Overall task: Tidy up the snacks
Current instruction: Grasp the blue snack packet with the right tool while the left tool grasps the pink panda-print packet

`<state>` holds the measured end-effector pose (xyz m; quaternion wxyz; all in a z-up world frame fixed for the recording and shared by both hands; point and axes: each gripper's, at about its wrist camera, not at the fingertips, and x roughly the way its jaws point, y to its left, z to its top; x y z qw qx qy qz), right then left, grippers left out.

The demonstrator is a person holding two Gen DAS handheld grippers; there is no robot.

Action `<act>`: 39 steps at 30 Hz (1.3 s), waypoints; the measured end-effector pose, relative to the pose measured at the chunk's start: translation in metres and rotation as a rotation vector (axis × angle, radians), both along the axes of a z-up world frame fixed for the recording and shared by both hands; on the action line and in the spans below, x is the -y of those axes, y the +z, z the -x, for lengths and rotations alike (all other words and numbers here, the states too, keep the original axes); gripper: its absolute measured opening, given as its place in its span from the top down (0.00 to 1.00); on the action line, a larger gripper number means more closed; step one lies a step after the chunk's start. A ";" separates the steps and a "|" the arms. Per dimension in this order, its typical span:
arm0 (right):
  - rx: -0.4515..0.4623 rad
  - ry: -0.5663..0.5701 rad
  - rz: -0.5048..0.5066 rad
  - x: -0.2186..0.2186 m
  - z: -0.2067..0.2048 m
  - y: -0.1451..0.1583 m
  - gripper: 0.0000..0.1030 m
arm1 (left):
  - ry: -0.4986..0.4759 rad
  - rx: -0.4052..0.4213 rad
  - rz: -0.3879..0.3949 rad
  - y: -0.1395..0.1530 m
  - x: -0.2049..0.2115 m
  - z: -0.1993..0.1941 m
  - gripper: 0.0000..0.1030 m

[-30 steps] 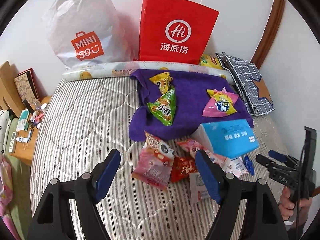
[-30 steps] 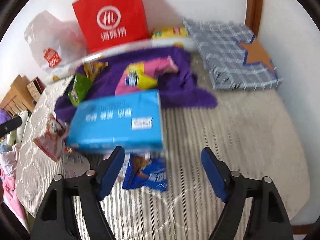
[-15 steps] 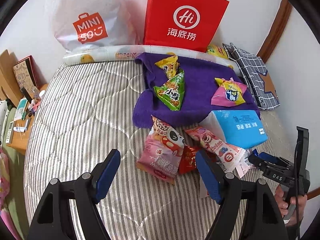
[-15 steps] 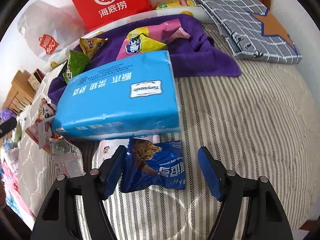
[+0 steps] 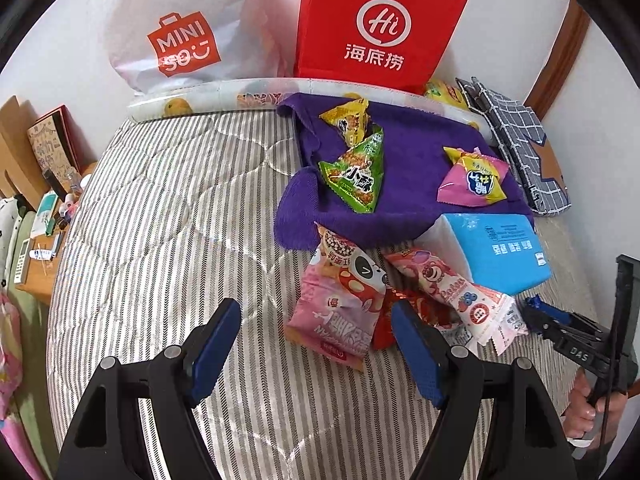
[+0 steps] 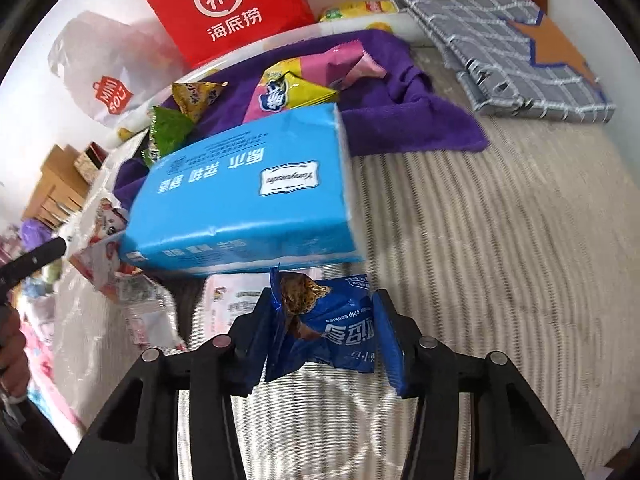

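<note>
Closing right gripper (image 6: 324,334) fingers — cookie packet (image 6: 334,330) between (bags upright).

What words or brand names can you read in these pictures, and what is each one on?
"MINISO": white plastic bag.
"Hi", "海底捞": red paper bag.
"小酥": green snack packet.
"DAS": right claw.
"chip cookies": blue cookie packet.
Print on the blue tissue pack and pink packets: too small or blurred.

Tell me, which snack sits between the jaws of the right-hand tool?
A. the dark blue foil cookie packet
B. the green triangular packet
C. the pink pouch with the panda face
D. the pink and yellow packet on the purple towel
A: in the right wrist view the right gripper has just been closing its jaws, and the dark blue foil cookie packet is crumpled between them, just in front of the light blue tissue pack.
</note>
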<state>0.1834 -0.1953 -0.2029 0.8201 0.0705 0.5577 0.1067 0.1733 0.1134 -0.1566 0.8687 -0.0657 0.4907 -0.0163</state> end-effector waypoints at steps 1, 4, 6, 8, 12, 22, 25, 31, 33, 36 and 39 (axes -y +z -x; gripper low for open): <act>0.004 -0.003 0.000 0.002 0.001 0.002 0.54 | -0.004 -0.003 -0.003 -0.002 0.001 -0.001 0.26; 0.018 -0.013 0.015 0.009 0.004 0.006 0.54 | -0.026 -0.027 -0.021 -0.010 0.008 -0.008 0.26; 0.024 -0.022 0.026 0.014 0.006 0.008 0.54 | -0.031 -0.037 -0.032 -0.017 0.012 -0.012 0.26; 0.027 -0.035 0.030 0.020 0.006 0.010 0.54 | -0.040 -0.048 -0.034 -0.022 0.016 -0.017 0.26; 0.030 -0.061 0.035 0.031 0.006 0.011 0.54 | -0.052 -0.065 -0.041 -0.029 0.022 -0.026 0.26; 0.025 -0.086 0.031 0.034 0.004 0.011 0.54 | -0.065 -0.107 -0.037 -0.048 0.029 -0.040 0.33; 0.024 -0.082 0.035 0.032 0.005 0.010 0.54 | -0.059 -0.114 -0.008 -0.048 0.024 -0.039 0.45; 0.038 -0.075 0.028 0.027 0.009 0.015 0.54 | -0.060 -0.083 0.011 -0.037 0.018 -0.028 0.49; 0.048 -0.071 0.023 0.025 0.012 0.019 0.54 | -0.054 -0.071 0.012 -0.032 0.016 -0.023 0.50; 0.068 -0.061 0.028 0.020 0.017 0.027 0.54 | -0.046 -0.054 0.018 -0.025 0.013 -0.013 0.51; 0.088 -0.055 0.030 0.018 0.023 0.036 0.54 | -0.040 -0.032 0.024 -0.015 0.012 -0.002 0.51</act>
